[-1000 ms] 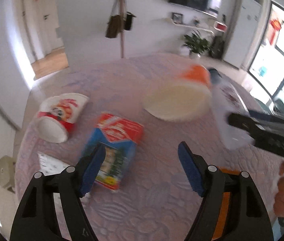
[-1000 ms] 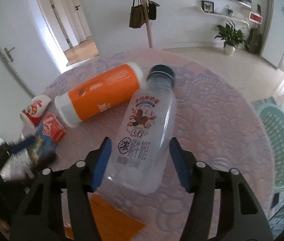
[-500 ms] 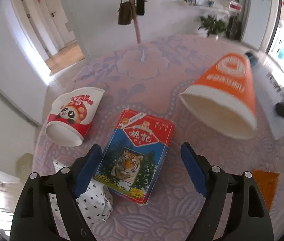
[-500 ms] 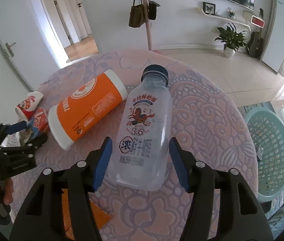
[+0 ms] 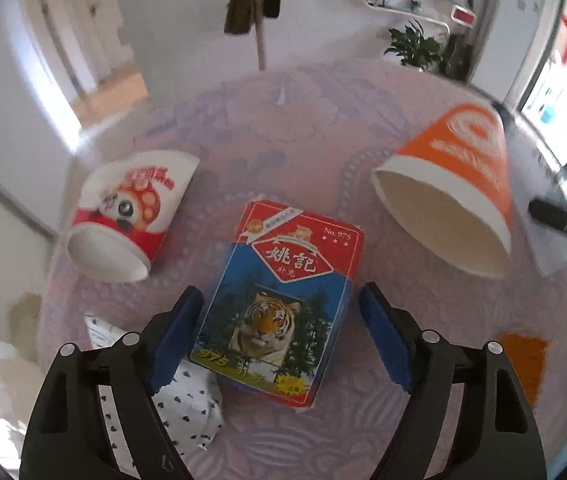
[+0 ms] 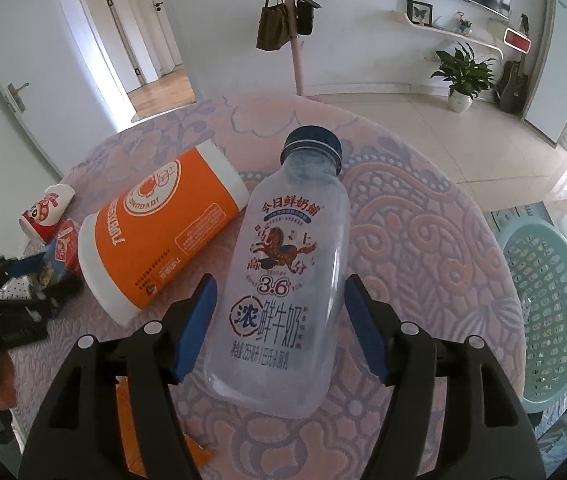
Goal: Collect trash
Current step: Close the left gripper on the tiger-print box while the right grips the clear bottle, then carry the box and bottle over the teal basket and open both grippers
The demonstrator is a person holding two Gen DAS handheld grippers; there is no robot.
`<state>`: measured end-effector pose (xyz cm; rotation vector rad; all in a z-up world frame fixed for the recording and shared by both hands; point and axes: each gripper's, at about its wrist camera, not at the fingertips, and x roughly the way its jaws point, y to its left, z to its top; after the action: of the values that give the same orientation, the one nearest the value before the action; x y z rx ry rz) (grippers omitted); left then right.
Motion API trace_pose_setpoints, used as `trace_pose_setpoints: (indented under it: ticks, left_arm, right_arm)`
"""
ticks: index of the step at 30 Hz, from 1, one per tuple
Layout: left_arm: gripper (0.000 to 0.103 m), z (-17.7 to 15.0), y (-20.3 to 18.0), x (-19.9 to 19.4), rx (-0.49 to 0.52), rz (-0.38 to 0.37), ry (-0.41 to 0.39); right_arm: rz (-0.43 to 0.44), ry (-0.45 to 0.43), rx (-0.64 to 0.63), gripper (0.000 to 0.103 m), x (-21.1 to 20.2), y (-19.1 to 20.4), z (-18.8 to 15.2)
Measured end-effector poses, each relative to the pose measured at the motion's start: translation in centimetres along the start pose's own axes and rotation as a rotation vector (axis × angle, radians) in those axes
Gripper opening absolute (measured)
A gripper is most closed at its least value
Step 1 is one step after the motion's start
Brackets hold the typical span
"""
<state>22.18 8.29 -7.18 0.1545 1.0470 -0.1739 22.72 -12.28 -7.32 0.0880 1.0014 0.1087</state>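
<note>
Left gripper: left gripper [image 5: 281, 336] stands open, its blue pads either side of the card box [image 5: 279, 304], neither pad clearly touching it. A second ago it was off to the box's right and the view was blurred; it has since swung over and centred on the box.
Right gripper: right gripper [image 6: 279, 324] also open, straddling the lower body of the clear milk bottle [image 6: 283, 276]; small gaps show on both sides. Its framing has changed little over the last second, only squaring up on the bottle.
Card box: lies flat on the tablecloth [image 5: 267, 120], tiger face up, its near corner over a spotted paper scrap [image 5: 187, 408].
Bottle: lies on its side, blue cap pointing away, just beside the orange cup [image 6: 155, 236].
Other trash: panda cup [image 5: 127, 216] on its side, left of the box; the orange cup on its side to the right; an orange scrap [image 5: 523, 360] near the table edge.
Receptacle: a pale green basket [image 6: 539, 308] stands off the table's right edge, apparently the bin.
Finding: both grippers now look aligned for a grasp; nothing is lifted yet, so collection has barely begun.
Risk: the bottle may roll as the pads close.
</note>
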Motion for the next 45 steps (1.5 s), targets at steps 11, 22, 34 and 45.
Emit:
trace_pose_setpoints:
  ticks: [11, 22, 34, 45]
  left_arm:
    - [0.06, -0.4, -2.6, -4.1, -0.084, -0.117, -0.12]
    - [0.06, 2.1, -10.1, -10.7, -0.026, -0.246, -0.307]
    - [0.06, 5.8, -20.6, -11.3, 0.081, -0.372, -0.365]
    - [0.06, 8.2, -30.6, -5.8, 0.14, -0.508, -0.274]
  right_arm:
    - [0.002, -0.075, -0.054, 0.054, -1.8, -0.6, -0.9]
    - [0.083, -0.197, 0.026, 0.054, -7.9, -6.1, -1.4]
    - [0.043, -0.313, 0.193, 0.054, -12.9, -16.3, -2.9]
    - [-0.122, -0.312, 0.378, 0.054, -13.3, -27.5, -6.2]
